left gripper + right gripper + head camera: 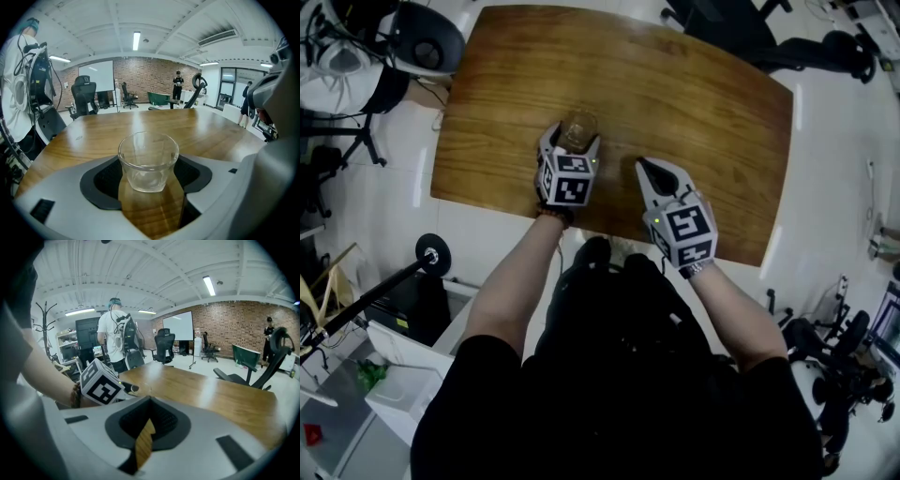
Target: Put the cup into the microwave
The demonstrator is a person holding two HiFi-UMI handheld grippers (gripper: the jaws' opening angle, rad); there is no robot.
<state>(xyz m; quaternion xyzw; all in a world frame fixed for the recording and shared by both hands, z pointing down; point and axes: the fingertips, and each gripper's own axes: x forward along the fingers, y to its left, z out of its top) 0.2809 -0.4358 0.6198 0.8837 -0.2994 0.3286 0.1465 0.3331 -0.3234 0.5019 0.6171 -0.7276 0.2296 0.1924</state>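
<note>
Big open office with a brick back wall (150,75) and a few black office chairs (84,96) scattered around, and right in front of you is the wooden table (694,103); that's where everything is sitting. So the cup (578,127) is a clear, empty glass tumbler; it stands upright on the wood, on the left half of the table and a little way in from the near edge. Your left gripper (573,141) is pushed in around it; the jaws stand wide with the cup squarely between them, and in the left gripper view the dark pads (101,180) sit just beside the glass on both sides; I don't see any squeeze, and the cup's base is flat on the wood. Your right gripper (648,170) sits near the left one, on its right and a bit closer to the table's near edge; its jaws are pressed together with nothing between them, just a thin sliver of table showing through the gap in the right gripper view; can't tell whether it touches the wood. Off to the left of the table a person in a white top (114,338) stands with their back turned; another person (178,84) stands far back by the brick wall.
</note>
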